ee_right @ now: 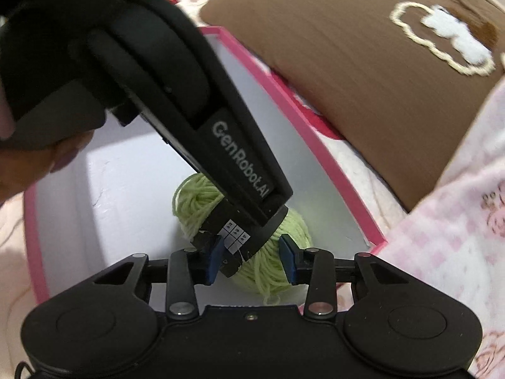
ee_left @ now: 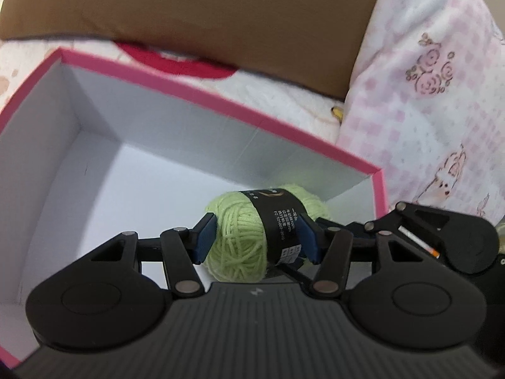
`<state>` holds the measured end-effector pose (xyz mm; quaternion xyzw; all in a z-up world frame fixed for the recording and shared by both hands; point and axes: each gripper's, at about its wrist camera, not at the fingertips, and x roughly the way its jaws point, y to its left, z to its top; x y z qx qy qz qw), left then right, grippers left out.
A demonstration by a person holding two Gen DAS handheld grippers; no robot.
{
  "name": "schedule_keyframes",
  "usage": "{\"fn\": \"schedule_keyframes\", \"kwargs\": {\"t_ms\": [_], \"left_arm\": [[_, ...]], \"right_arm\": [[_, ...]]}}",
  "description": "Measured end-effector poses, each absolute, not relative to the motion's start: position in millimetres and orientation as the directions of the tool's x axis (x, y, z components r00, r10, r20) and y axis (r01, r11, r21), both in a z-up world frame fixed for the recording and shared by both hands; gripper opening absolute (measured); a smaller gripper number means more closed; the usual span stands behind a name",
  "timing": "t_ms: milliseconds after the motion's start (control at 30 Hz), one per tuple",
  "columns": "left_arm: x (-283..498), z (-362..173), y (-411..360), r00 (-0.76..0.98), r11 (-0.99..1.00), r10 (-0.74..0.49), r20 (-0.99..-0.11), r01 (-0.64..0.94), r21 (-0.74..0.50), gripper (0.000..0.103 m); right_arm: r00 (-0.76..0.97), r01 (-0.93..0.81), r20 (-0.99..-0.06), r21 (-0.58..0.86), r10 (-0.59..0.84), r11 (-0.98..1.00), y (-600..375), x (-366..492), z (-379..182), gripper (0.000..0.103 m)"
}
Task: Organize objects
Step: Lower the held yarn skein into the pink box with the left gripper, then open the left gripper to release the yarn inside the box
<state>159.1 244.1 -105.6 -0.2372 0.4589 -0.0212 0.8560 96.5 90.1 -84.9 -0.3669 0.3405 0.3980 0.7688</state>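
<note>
Pink-rimmed box (ee_left: 221, 101) on quilted bedding (ee_left: 284, 101), brown pillow (ee_left: 205, 9) behind

The light in the room is soft and even, quite bright, with no hard glare. Inside the white box (ee_left: 132, 164) the walls go from pale grey to bluish white, and only a faint shadow lies under the green yarn ball (ee_left: 243, 237) between the fingers. Beyond the fingers the brown pillow (ee_left: 195, 9) is smeared by motion blur in both views, and the pink checked cloth (ee_left: 435, 101) to the right of them is soft too. The black gripper bodies close to the lens are dark with little detail. The box rim (ee_right: 293, 117) bends strongly from the fisheye lens, and the corners of both pictures are stretched.
</note>
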Motion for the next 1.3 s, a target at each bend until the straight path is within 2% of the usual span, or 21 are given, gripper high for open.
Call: {"fn": "schedule_keyframes", "kwargs": {"t_ms": [33,133,233,333,467,600,800,933,1067,1300], "left_arm": [[160,-106,244,0.588,0.886,-0.255,-0.767,-0.175,-0.429,0.054],[164,-107,243,0.611,0.89,-0.254,-0.75,-0.156,-0.429,0.053],[166,-106,243,0.623,0.892,-0.257,-0.739,-0.142,-0.43,0.053],[164,-106,248,0.624,0.886,-0.277,-0.731,-0.129,-0.446,0.051],[160,-105,254,0.595,0.886,-0.272,-0.756,-0.153,-0.439,0.051],[160,-114,253,0.563,0.9,-0.237,-0.792,-0.18,-0.397,0.049],[162,-117,249,0.549,0.896,-0.256,-0.795,-0.175,-0.409,0.045],[159,-111,247,0.539,0.896,-0.256,-0.803,-0.179,-0.405,0.045],[155,-104,247,0.541,0.9,-0.249,-0.803,-0.177,-0.399,0.045],[137,-91,242,0.519,0.911,-0.181,-0.836,-0.231,-0.341,0.048]], "right_arm": [[0.458,-0.851,-0.812,-0.281,0.362,0.444,89,98,-84,0.04],[0.476,-0.821,-0.799,-0.254,0.367,0.512,87,98,-81,0.04],[0.478,-0.823,-0.793,-0.255,0.378,0.508,90,91,-79,0.044],[0.492,-0.83,-0.786,-0.293,0.375,0.475,91,88,-84,0.044],[0.51,-0.806,-0.786,-0.296,0.349,0.512,95,94,-83,0.039],[0.518,-0.787,-0.784,-0.28,0.342,0.549,102,95,-81,0.04],[0.484,-0.797,-0.785,-0.212,0.387,0.566,90,83,-71,0.04],[0.433,-0.817,-0.791,-0.142,0.432,0.559,78,69,-53,0.046],[0.413,-0.819,-0.789,-0.102,0.456,0.565,72,56,-37,0.057],[0.391,-0.82,-0.774,-0.048,0.498,0.57,62,85,-34,0.07]]}}
